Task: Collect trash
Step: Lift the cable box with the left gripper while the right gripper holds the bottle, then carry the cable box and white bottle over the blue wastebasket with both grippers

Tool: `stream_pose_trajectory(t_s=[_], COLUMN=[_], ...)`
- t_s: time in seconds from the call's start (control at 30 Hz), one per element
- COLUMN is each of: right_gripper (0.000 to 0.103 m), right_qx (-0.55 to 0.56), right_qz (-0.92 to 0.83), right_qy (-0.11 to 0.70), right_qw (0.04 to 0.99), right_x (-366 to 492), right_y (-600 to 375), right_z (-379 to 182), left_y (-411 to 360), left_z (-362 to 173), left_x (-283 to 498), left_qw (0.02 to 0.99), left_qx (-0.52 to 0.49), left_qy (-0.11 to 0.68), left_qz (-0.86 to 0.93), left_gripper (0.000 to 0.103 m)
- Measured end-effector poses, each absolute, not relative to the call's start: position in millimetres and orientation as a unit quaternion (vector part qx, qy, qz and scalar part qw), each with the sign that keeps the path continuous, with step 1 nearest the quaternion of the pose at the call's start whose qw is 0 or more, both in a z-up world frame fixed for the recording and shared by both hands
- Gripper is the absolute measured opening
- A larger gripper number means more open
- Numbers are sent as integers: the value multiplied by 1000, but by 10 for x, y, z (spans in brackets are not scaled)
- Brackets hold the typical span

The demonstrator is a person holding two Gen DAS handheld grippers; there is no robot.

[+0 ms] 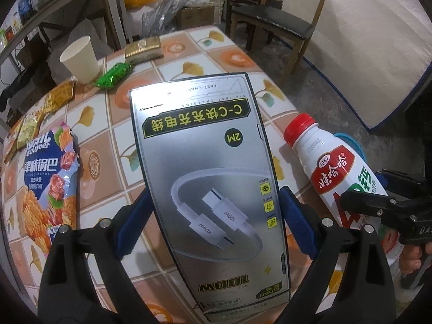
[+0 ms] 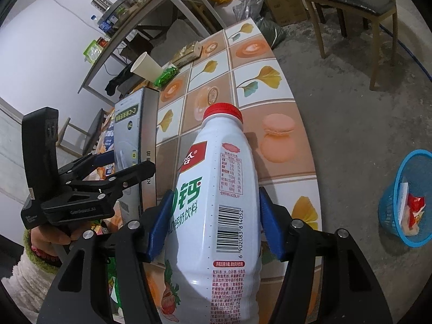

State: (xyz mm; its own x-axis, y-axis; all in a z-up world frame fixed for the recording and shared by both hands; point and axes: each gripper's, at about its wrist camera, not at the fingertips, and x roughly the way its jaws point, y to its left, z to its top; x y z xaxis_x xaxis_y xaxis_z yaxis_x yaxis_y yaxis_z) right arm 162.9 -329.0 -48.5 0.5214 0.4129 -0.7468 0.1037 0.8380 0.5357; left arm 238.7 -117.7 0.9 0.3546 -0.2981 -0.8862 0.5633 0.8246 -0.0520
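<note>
Left tongs (image 1: 214,224) clamping cable box (image 1: 208,178); right tongs (image 2: 213,224) (likewise closed) around milk bottle (image 2: 216,202).

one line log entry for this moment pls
left gripper: shut on box | right gripper: shut on bottle | bin: on floor

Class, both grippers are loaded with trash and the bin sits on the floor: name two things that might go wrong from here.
1. The right gripper grips the smooth, rounded milk drink bottle low on its body; it may slip or swing.
2. The blue trash basket is on the floor beyond the table edge, so the long cable box in the left gripper may miss it or catch its rim.
</note>
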Motion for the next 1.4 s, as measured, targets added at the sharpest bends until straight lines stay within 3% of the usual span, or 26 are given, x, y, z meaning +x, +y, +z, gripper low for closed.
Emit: stream_pose_trajectory(t_s=[1.4], right_gripper=[59], right_qx=[307], right_qz=[52], right_qy=[390], right_qw=[867], right_x=[453], right_y=[-3917], right_z=[120], left_y=[-1781], left_z=[1054], left_x=[1046], left_qw=[838], left_qx=[187], left_qy=[358], left_qz=[-368], left_gripper=[87])
